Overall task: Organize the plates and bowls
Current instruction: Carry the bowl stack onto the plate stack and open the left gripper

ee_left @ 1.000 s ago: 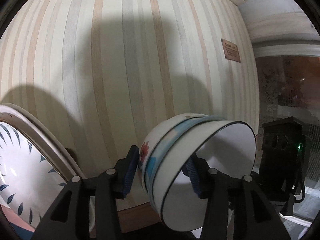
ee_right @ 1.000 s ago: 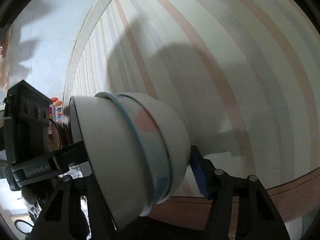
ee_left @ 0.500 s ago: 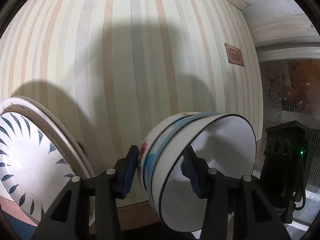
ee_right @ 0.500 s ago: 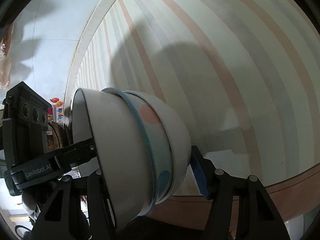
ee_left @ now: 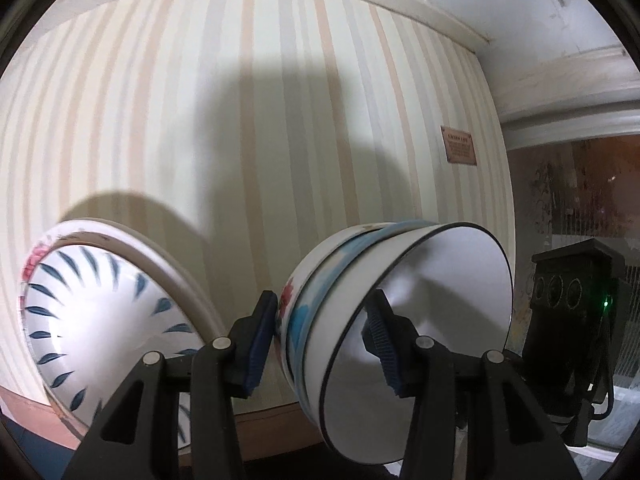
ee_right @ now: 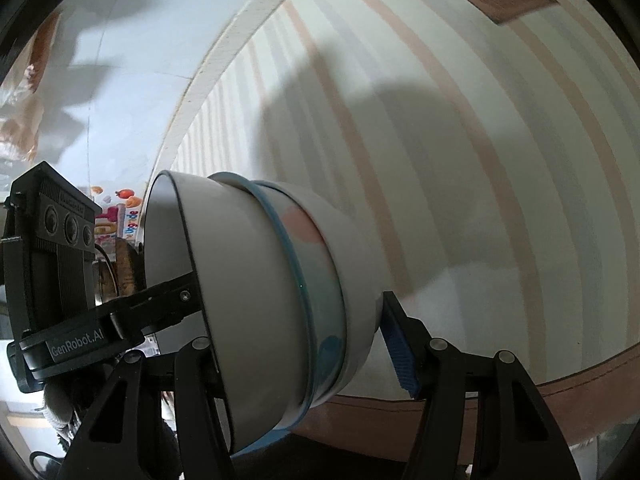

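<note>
A nested stack of bowls (ee_left: 400, 320) is held between both grippers: a white bowl with a thin dark rim inside a blue-banded one inside a flowered one. My left gripper (ee_left: 324, 340) is shut on the stack's wall, one pad outside and one inside. In the right wrist view the same stack (ee_right: 260, 308) fills the middle, and my right gripper (ee_right: 296, 360) is shut on its opposite wall; its left finger is hidden inside the bowl. A stack of plates with blue leaf marks (ee_left: 100, 316) stands at the lower left.
The striped tablecloth (ee_left: 260, 120) with a brown border (ee_right: 560, 388) fills both views. A small brown label (ee_left: 460, 151) lies on it. The other gripper's black camera body shows at the right (ee_left: 576, 320) and at the left (ee_right: 48, 256).
The blue-leaf plates have come further into the left wrist view, rightward and up. The bowl stack stays gripped by both grippers; the view has tilted, showing more of the cloth's far edge.
</note>
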Action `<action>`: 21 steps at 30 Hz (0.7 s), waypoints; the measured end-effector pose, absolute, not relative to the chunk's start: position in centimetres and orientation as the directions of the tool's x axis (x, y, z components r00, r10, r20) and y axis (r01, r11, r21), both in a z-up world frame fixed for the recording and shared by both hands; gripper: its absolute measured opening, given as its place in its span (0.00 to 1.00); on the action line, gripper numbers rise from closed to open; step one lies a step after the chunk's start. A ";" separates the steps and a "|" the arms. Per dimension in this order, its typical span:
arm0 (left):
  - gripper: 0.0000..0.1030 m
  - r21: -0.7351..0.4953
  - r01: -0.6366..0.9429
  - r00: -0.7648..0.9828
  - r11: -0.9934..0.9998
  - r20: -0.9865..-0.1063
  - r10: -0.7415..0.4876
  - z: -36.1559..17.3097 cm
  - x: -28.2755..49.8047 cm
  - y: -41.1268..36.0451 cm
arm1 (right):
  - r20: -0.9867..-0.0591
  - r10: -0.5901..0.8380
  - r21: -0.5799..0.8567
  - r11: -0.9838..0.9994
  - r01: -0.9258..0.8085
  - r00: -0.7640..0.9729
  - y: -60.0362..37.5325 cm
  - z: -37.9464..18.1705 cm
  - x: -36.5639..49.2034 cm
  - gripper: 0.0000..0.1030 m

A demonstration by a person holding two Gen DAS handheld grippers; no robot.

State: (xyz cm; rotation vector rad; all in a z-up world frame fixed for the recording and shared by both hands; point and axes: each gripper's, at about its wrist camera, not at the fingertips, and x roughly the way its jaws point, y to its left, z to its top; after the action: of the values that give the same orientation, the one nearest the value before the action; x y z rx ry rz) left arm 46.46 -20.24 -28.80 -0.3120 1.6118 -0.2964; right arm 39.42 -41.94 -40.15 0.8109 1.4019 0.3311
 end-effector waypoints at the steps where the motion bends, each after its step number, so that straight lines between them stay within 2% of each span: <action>1: 0.42 -0.373 -0.023 -0.051 0.928 -0.926 -0.373 -28.5 46.5 -19.8 | -0.737 0.652 0.675 0.697 0.243 0.177 -41.7 -39.9 39.6 0.60; 9: 0.43 -0.366 -0.079 0.012 0.927 -0.930 -0.366 -26.5 46.1 -15.3 | -0.729 0.668 0.685 0.712 0.154 0.151 -37.9 -37.7 41.5 0.60; 21: 0.43 -0.343 -0.244 0.085 0.907 -0.939 -0.332 -25.5 43.8 -6.6 | -0.712 0.701 0.702 0.713 0.002 0.039 -28.8 -36.5 43.8 0.60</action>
State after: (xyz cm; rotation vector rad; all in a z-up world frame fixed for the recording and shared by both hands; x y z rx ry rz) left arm 43.79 -6.60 -25.54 -0.4738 1.5017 -0.0697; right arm 43.77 -28.85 -36.54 0.6184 1.4484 0.5913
